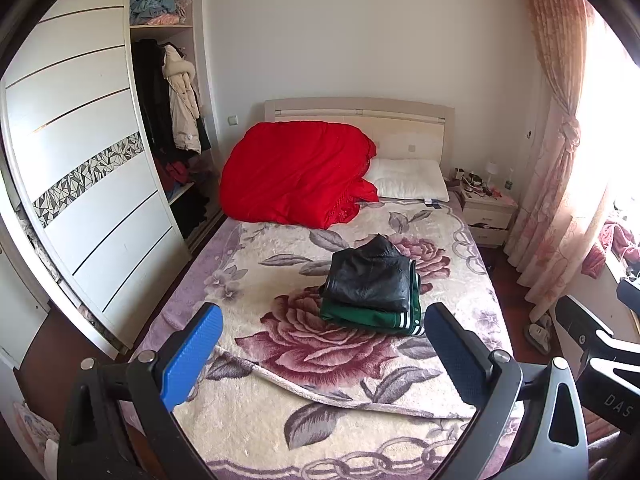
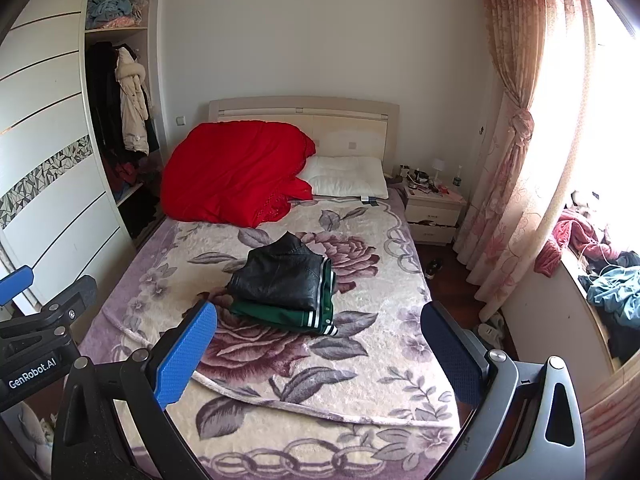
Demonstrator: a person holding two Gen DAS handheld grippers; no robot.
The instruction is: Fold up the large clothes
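A folded black leather jacket [image 1: 370, 278] lies on top of a folded green garment with white stripes [image 1: 376, 316] in the middle of the bed [image 1: 280, 432]. The same stack shows in the right wrist view, jacket [image 2: 280, 280] over green garment [image 2: 288, 316]. My left gripper [image 1: 322, 344] is open and empty, held above the foot of the bed, short of the stack. My right gripper [image 2: 318, 344] is open and empty, at a similar height and distance. Each gripper shows at the edge of the other's view.
A red quilt [image 1: 296, 172] and a white pillow [image 1: 408, 180] lie at the head of the bed. An open wardrobe [image 1: 168, 120] stands to the left. A nightstand [image 2: 434, 208], curtains [image 2: 516, 140] and a cluttered window ledge [image 2: 600, 280] are on the right.
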